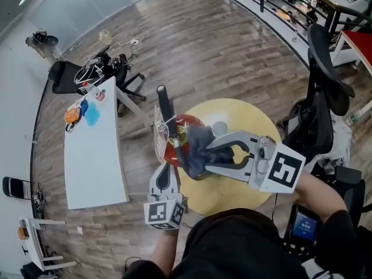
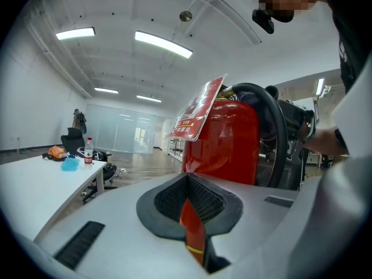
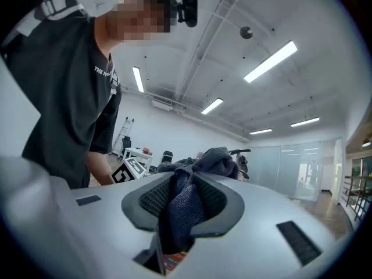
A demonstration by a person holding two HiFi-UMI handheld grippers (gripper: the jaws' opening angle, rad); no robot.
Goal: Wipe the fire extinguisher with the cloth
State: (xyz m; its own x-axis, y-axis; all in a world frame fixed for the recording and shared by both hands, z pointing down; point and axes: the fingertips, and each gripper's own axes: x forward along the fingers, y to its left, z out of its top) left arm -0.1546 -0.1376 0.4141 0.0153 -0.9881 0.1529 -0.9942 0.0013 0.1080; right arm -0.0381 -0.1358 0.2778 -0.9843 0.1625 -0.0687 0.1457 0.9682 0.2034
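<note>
Grey cloth (image 3: 214,159) clamped in right tongs (image 3: 183,185); left tongs (image 2: 188,185) seemingly grip fire extinguisher (image 2: 224,141).

Bare yellow table (image 1: 247,116) around the fire extinguisher (image 1: 187,123); office chair (image 1: 318,100) alongside.

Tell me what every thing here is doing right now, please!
fire extinguisher: standing upright on the yellow table, cloth against it.
cloth: bunched up, clamped in the right gripper.
right gripper: shut on the cloth.
left gripper: shut, tip by the fire extinguisher.
</note>
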